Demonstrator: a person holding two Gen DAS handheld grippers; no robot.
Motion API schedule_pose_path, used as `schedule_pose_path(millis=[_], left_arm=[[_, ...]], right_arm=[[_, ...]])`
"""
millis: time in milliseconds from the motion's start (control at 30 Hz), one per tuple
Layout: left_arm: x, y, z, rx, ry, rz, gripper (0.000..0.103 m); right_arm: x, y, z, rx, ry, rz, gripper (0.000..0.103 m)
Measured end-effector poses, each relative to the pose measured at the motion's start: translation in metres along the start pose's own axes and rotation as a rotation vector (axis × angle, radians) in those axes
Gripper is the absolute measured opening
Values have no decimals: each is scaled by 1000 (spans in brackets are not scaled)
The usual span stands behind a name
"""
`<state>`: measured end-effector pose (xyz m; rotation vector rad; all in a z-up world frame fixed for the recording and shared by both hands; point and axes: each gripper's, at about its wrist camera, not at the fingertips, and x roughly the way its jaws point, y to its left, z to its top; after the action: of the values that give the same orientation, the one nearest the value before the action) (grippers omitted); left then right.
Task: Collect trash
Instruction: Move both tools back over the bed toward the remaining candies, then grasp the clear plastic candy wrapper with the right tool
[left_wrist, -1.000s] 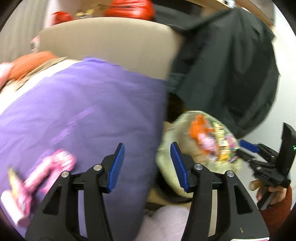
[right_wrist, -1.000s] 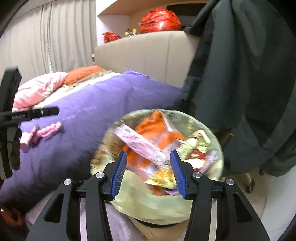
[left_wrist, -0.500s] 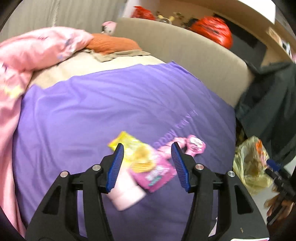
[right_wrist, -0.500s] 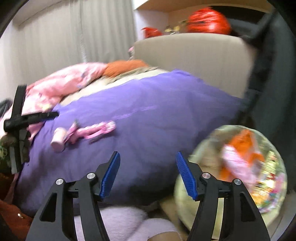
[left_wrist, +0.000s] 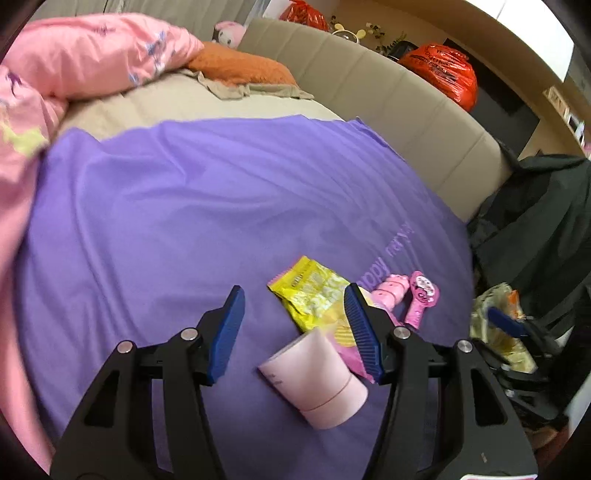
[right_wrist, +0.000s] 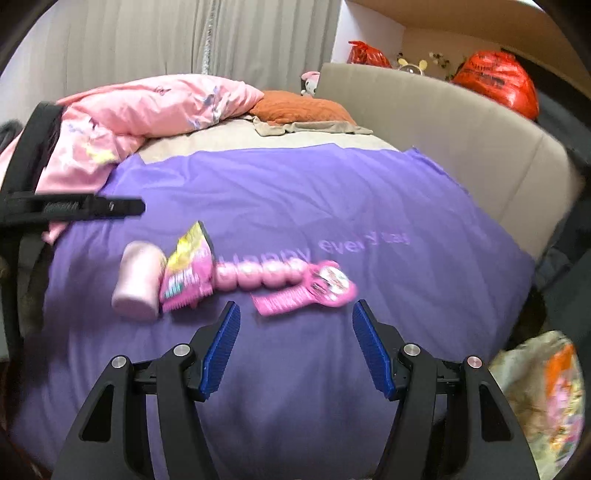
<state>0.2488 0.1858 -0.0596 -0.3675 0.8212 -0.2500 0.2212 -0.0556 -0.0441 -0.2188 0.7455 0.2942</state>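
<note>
Glossy crinkled wrapper (left_wrist: 314, 295) beside smooth pink cylinder (left_wrist: 317, 380)

Cloth bedding and glossy plastic litter

The purple sheet (left_wrist: 207, 206) is seen as smooth, matt cloth with faint creases; the pink quilt (left_wrist: 92, 55) at its far left edge is soft printed cloth. The yellow wrapper (left_wrist: 314, 295) is shown as shiny, crinkled foil, the pink cup (left_wrist: 317, 380) as smooth and matt. The pink toy (right_wrist: 266, 277) is moulded glossy plastic. The headboard (left_wrist: 388, 92) is padded, matt and seamed. Ribbed blue pads (left_wrist: 227, 332) are borne on matt black plastic with bright metal pins.
</note>
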Motion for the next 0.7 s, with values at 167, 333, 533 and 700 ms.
schedule_pose_path(millis=[167, 333, 533, 700], left_arm=[[7, -8, -3, 35, 16, 5, 53], [10, -12, -3, 45, 21, 7, 53], [13, -9, -5, 41, 23, 15, 53], [21, -9, -8, 23, 52, -23, 54]], right_arm=[[46, -9, 16, 119, 35, -18, 60], [93, -20, 18, 130, 129, -136, 54], [100, -39, -1, 223, 161, -22, 33], [79, -42, -8, 221, 119, 39, 15]])
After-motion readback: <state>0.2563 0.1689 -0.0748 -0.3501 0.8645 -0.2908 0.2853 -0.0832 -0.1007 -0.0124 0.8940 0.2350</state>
